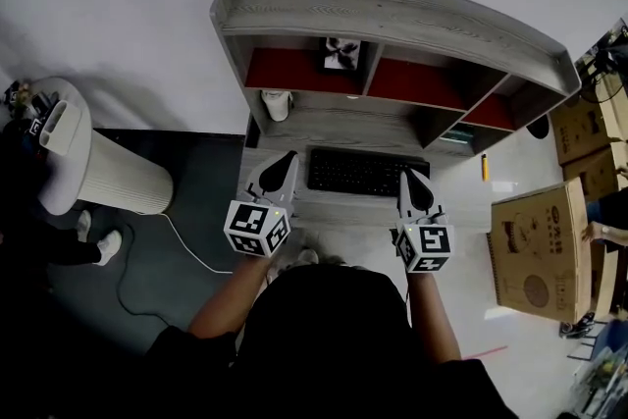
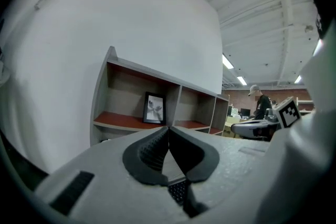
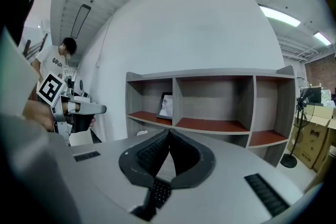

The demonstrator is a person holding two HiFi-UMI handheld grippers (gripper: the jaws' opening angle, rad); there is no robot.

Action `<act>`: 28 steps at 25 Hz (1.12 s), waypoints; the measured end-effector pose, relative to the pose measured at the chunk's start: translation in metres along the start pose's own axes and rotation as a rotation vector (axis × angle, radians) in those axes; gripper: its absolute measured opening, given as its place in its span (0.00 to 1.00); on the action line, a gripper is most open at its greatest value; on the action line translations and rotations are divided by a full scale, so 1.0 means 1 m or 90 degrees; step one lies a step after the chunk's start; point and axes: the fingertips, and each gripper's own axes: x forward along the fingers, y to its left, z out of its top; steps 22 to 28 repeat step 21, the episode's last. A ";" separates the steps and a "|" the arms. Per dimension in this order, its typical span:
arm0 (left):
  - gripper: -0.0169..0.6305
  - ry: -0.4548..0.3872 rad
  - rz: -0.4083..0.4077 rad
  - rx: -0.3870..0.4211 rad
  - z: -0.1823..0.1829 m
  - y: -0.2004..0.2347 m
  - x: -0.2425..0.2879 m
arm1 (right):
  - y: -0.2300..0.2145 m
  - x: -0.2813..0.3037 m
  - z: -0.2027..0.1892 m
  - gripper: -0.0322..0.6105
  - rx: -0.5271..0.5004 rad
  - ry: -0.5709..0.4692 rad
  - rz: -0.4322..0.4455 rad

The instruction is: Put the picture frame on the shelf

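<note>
The person is holding the left gripper and right gripper side by side, both pointing toward 12 o'clock, jaws together, empty.

Your left gripper has its jaws closed tip to tip, nothing between them; straight ahead beyond the tips, the picture frame stands upright in the shelf's leftmost compartment; a keyboard shows beneath the jaws.
</note>
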 end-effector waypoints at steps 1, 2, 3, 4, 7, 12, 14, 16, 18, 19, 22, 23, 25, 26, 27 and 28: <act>0.05 0.005 -0.001 -0.003 -0.003 -0.002 0.002 | -0.001 0.001 0.002 0.07 -0.001 -0.002 -0.001; 0.05 0.009 -0.002 -0.005 -0.005 -0.004 0.004 | -0.001 0.001 0.002 0.07 -0.001 -0.004 0.000; 0.05 0.011 -0.003 -0.007 -0.007 -0.004 0.006 | -0.002 0.002 0.002 0.07 -0.002 -0.005 0.000; 0.05 0.013 -0.004 -0.009 -0.007 -0.005 0.007 | -0.003 0.002 0.001 0.07 -0.004 -0.005 0.001; 0.05 0.010 -0.006 -0.010 -0.005 -0.005 0.009 | -0.002 0.004 0.000 0.07 0.002 -0.003 0.005; 0.05 0.003 -0.008 -0.007 0.000 -0.005 0.009 | -0.001 0.008 0.002 0.07 -0.003 -0.007 0.007; 0.05 0.003 -0.007 -0.005 0.000 -0.004 0.011 | 0.000 0.011 0.005 0.07 -0.004 -0.009 0.006; 0.05 -0.003 -0.006 -0.006 0.002 -0.003 0.011 | 0.001 0.013 0.007 0.07 0.000 -0.010 0.007; 0.05 -0.015 -0.008 -0.006 0.006 -0.002 0.012 | 0.001 0.016 0.007 0.07 0.001 -0.010 0.008; 0.05 -0.020 -0.010 -0.005 0.008 -0.002 0.013 | 0.000 0.018 0.006 0.07 0.001 -0.009 0.009; 0.05 -0.028 -0.014 -0.003 0.013 0.000 0.015 | -0.001 0.021 0.004 0.07 0.002 -0.006 0.010; 0.05 -0.028 -0.014 -0.003 0.013 0.000 0.015 | -0.001 0.021 0.004 0.07 0.002 -0.006 0.010; 0.05 -0.028 -0.014 -0.003 0.013 0.000 0.015 | -0.001 0.021 0.004 0.07 0.002 -0.006 0.010; 0.05 -0.028 -0.014 -0.003 0.013 0.000 0.015 | -0.001 0.021 0.004 0.07 0.002 -0.006 0.010; 0.05 -0.028 -0.014 -0.003 0.013 0.000 0.015 | -0.001 0.021 0.004 0.07 0.002 -0.006 0.010; 0.05 -0.028 -0.014 -0.003 0.013 0.000 0.015 | -0.001 0.021 0.004 0.07 0.002 -0.006 0.010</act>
